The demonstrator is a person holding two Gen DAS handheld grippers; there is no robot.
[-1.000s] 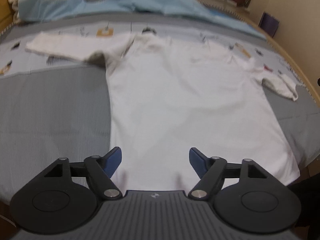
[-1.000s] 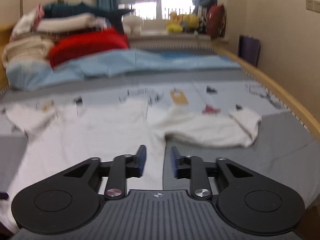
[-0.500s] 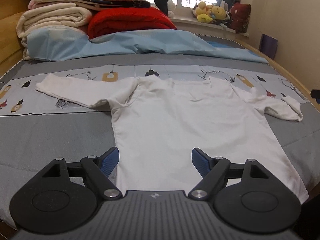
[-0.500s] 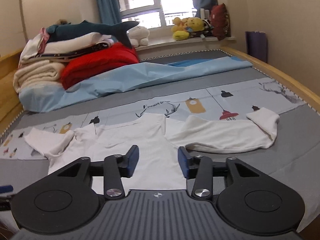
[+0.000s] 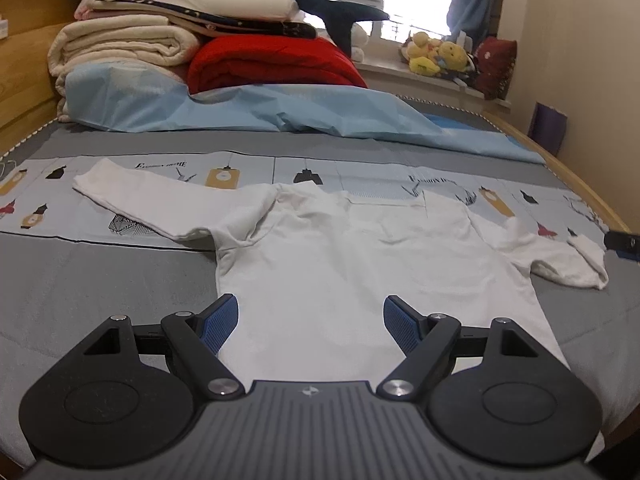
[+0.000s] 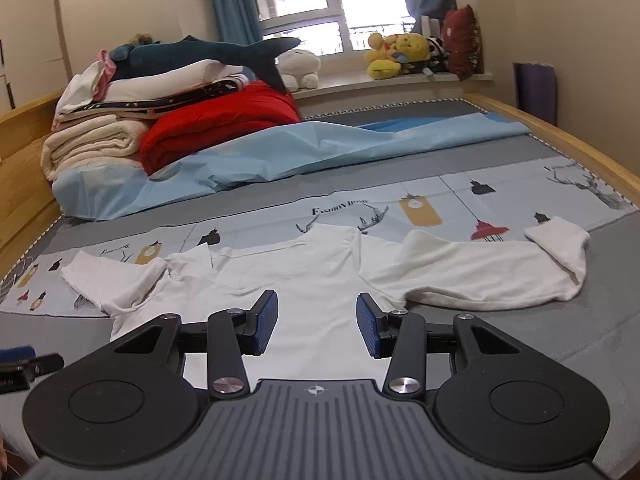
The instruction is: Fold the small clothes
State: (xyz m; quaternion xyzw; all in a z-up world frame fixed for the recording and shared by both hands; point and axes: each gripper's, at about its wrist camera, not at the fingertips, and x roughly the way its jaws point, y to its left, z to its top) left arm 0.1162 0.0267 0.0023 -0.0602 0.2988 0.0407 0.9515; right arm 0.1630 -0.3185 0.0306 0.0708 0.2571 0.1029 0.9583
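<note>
White shirt (image 5: 360, 280) flat on bed (image 5: 80, 280), both claws — L (image 5: 310, 320), R (image 6: 316, 324) — wide, empty

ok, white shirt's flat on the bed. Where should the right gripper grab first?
Probably the right sleeve's cuff. The shirt lies spread flat, but that cuff is doubled back and stands proud of the bed. Bring the right gripper, open and empty, in low from the near right.

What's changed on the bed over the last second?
Both views tipped up from the shirt toward the window. The right claw spread its fingers from nearly closed to a clear gap, gripping nothing. The left claw stayed wide open; the shirt lay flat, unmoved.
</note>
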